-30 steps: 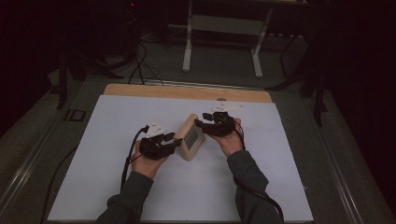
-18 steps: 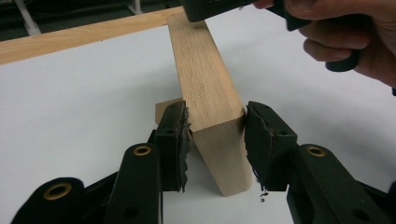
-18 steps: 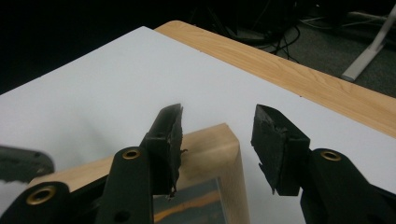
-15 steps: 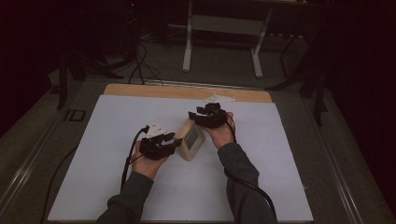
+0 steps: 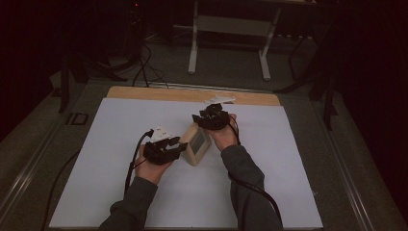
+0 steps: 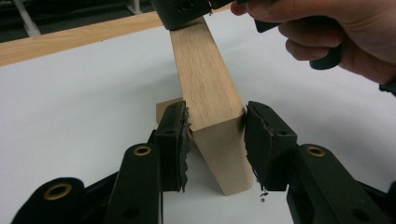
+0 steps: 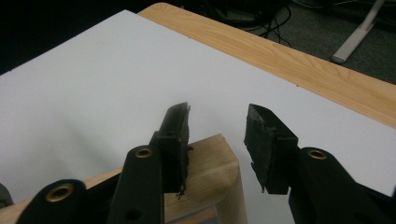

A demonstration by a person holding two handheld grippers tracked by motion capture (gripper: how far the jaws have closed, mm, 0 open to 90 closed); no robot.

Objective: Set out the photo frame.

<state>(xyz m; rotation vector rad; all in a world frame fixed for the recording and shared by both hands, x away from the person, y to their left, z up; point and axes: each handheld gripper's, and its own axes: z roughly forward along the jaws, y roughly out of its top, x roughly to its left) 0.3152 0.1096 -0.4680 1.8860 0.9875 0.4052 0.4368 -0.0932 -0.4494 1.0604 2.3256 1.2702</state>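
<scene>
Wooden frame (image 5: pixel 196 144) stood upright at mid-table on the white sheet (image 5: pixel 96 159). My left gripper (image 6: pixel 212 135) clamped its near end, palm up. My right gripper (image 7: pixel 217 135) hovered unclenched over its far corner, jaws apart.

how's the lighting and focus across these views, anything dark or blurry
High view: dim, the surroundings nearly black, only the white table sheet fairly lit, the wooden frame small and soft. Left gripper view: bright and even, the frame's grain crisp between the left claw, the hand at top right soft. Right gripper view: the right claw sharp, the floor beyond dark.
</scene>
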